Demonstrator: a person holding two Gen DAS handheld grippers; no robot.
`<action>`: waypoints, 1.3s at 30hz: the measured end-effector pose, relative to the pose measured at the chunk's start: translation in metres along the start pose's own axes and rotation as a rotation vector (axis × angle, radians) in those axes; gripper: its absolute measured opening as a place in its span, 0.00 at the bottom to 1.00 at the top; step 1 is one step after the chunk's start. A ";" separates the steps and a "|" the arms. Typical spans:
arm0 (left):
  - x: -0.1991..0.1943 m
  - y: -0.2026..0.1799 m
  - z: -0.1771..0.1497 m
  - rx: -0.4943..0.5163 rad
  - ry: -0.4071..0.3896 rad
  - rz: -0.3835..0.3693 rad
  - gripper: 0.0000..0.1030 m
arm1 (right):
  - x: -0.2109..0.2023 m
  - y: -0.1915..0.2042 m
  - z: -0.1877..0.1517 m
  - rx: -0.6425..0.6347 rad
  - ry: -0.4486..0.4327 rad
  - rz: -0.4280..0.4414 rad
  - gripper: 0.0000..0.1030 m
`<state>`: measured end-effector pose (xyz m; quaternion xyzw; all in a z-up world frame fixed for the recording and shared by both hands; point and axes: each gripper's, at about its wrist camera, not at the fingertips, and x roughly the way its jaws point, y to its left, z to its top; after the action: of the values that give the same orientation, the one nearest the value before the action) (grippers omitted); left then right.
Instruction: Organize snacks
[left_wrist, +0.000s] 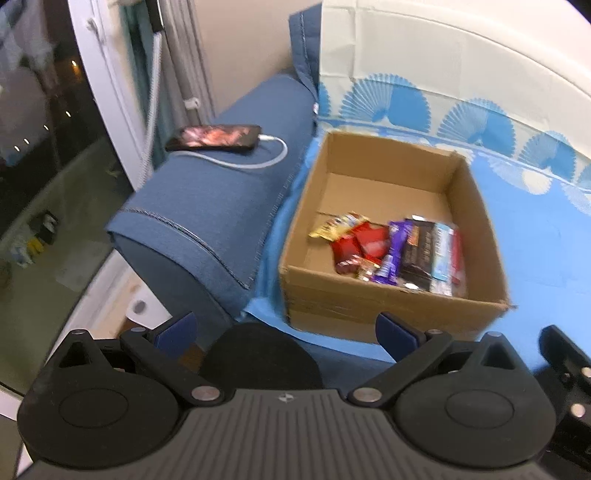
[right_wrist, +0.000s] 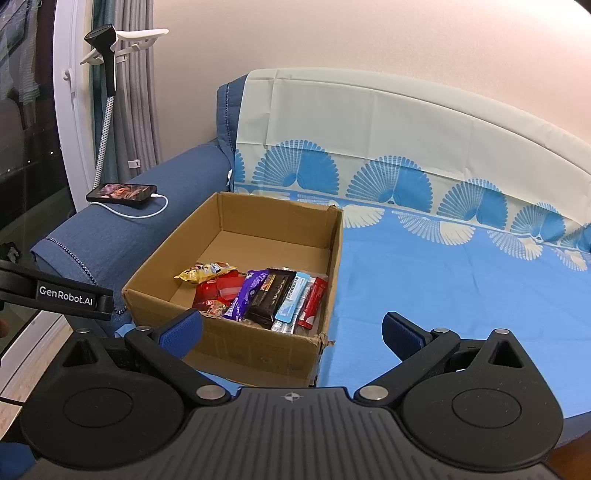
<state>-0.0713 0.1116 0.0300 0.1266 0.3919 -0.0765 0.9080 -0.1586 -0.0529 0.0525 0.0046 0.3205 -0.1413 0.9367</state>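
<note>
The snacks are seen packed in the cardboard box at the sofa's left end; both the left gripper and right gripper are held wide, empty; sorting seems finished; withdrawal is called for

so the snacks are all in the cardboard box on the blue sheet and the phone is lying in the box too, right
Not quite. The black smartphone lies on the dark blue sofa armrest, plugged into a white cable, as the right wrist view shows. The wrapped snacks are in the open brown cardboard box.

before me a box sits on the sofa, snacks piled in its near corner; left, a phone lies on the armrest.
</note>
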 end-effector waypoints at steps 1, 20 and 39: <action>-0.001 -0.002 0.000 0.018 -0.007 0.002 1.00 | 0.000 0.000 0.000 0.001 0.002 0.000 1.00; -0.018 -0.015 -0.003 0.105 -0.111 -0.027 1.00 | 0.004 -0.002 -0.003 0.018 0.015 0.000 1.00; -0.012 -0.016 -0.003 0.113 -0.086 -0.047 1.00 | 0.007 -0.006 -0.005 0.029 0.021 0.003 1.00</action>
<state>-0.0855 0.0975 0.0338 0.1649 0.3504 -0.1253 0.9134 -0.1582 -0.0601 0.0450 0.0202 0.3281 -0.1447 0.9333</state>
